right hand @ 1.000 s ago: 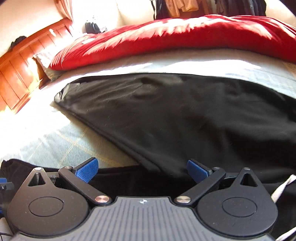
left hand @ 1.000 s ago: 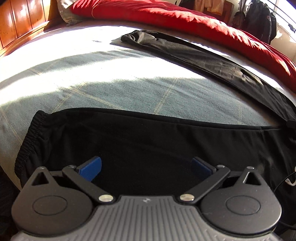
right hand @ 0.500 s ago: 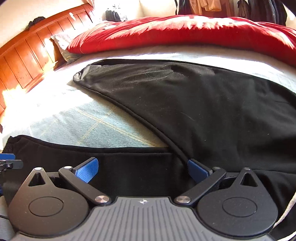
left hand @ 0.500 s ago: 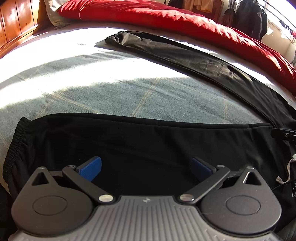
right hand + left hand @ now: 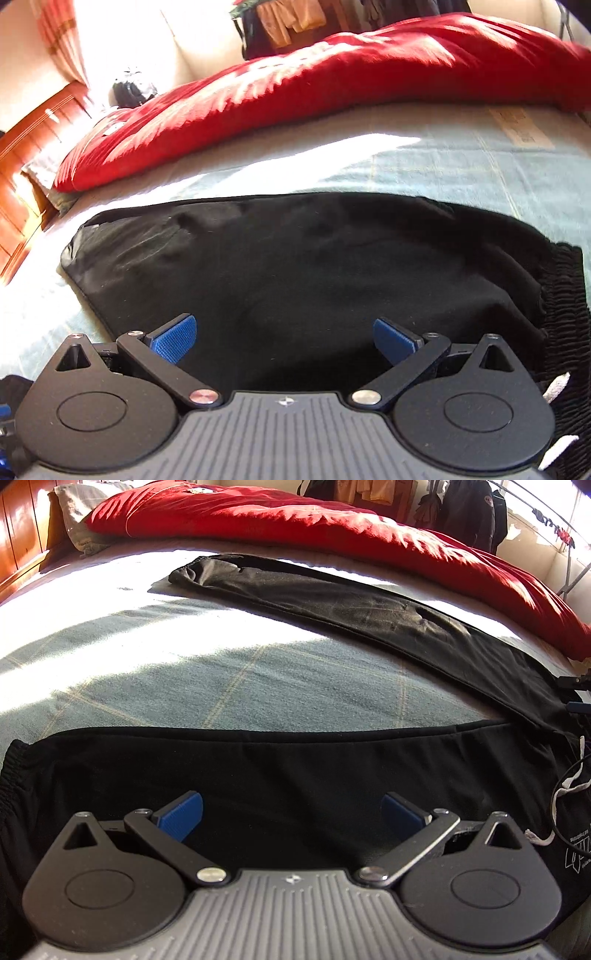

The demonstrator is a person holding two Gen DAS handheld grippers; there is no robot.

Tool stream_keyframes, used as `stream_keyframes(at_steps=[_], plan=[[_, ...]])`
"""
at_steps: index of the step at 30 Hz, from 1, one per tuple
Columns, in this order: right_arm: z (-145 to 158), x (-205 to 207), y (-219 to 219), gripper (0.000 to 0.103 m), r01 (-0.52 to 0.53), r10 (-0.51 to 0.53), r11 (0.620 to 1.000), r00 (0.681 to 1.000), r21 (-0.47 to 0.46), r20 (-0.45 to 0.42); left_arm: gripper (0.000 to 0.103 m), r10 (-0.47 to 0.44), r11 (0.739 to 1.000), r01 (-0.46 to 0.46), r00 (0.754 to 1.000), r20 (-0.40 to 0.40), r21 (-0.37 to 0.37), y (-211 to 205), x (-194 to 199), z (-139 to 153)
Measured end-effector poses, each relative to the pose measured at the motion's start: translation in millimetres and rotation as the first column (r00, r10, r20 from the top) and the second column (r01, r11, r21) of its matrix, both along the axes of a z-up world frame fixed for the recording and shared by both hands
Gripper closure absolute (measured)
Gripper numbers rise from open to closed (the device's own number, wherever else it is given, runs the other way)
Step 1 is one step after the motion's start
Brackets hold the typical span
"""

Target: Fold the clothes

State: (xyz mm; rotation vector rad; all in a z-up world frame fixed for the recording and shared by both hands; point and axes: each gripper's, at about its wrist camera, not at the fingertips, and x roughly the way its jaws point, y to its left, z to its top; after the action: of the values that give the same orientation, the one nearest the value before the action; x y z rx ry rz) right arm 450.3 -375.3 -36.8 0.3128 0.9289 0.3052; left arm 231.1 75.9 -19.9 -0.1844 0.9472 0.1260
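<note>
Black trousers (image 5: 295, 771) are spread on the bed (image 5: 207, 675), one leg along the near edge and the other angled off toward the far side, the two meeting at the waist on the right. Nearest, the left gripper (image 5: 291, 812) is held low over the near leg with its jaws spread and nothing between them; the right gripper (image 5: 284, 334) is likewise wide apart over the seat, the elastic waistband (image 5: 565, 306) lying just to its right. No cloth is pinched by either. A grab here could go wrong if only the top layer were caught, so that the layers would slide apart and the fold come out crooked; the white drawstring (image 5: 569, 790) could also be snagged at the waist. Between the legs a wedge of bare sheet is left open for bringing one leg onto the other. Beyond the far leg the room is closed off by a red duvet (image 5: 332, 528), and by a wooden headboard (image 5: 22, 528) at the left end.
</note>
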Motion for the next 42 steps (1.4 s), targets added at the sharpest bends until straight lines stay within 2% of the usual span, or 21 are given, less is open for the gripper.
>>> stream_keyframes(at_steps=[1,3,7,10,14,15,22,24,28,33,38,42], plan=[[-14,9,-7,0.0,0.015,-0.014,1.0,0.999,0.019,-0.046,0.001,0.008,1.0,-0.008,1.0,-0.004,0.004,0,-1,0],[-21,11,-16,0.0,0.036,-0.032,0.998,0.998,0.058,-0.059,0.001,0.027,1.0,-0.026,1.0,-0.007,0.014,2,-4,1],[4,1,-17,0.0,0.039,-0.039,0.996,0.999,0.079,0.009,0.001,0.059,0.998,-0.059,0.998,0.007,0.007,6,-7,5],[7,2,-11,0.0,0.001,-0.002,0.996,1.0,0.085,0.013,0.001,0.054,0.999,-0.054,0.998,0.009,0.004,1,-2,4],[-23,17,-7,0.0,0.015,-0.011,0.998,0.998,0.056,-0.066,0.001,0.012,1.0,-0.012,1.0,0.009,0.004,-8,3,5],[-28,17,-8,0.0,0.026,-0.022,0.998,0.998,0.06,-0.063,0.001,0.009,1.0,-0.009,1.0,0.012,0.005,-8,3,6],[4,13,5,0.0,0.007,-0.007,0.998,1.0,0.06,-0.008,0.001,0.009,1.0,-0.009,0.999,0.044,-0.002,-2,10,12],[7,16,15,0.0,-0.014,0.014,0.999,1.0,0.034,0.01,0.001,-0.005,1.0,0.006,0.999,0.045,-0.01,-3,10,10],[-16,30,34,0.0,-0.037,0.035,0.999,0.997,-0.03,-0.066,0.001,-0.005,1.0,0.006,0.999,0.039,-0.029,-2,4,4],[-22,24,51,0.0,-0.078,0.072,0.986,0.996,-0.146,-0.044,0.001,0.004,0.998,-0.002,1.0,0.031,-0.057,7,1,-5],[-25,20,63,0.0,-0.121,0.116,0.96,0.993,-0.254,-0.032,0.001,0.008,0.992,-0.009,1.0,-0.008,-0.123,15,6,-29],[-26,19,68,0.0,-0.123,0.12,0.947,0.992,-0.297,-0.029,0.0,-0.013,0.992,0.014,1.0,0.003,-0.122,16,4,-36]])
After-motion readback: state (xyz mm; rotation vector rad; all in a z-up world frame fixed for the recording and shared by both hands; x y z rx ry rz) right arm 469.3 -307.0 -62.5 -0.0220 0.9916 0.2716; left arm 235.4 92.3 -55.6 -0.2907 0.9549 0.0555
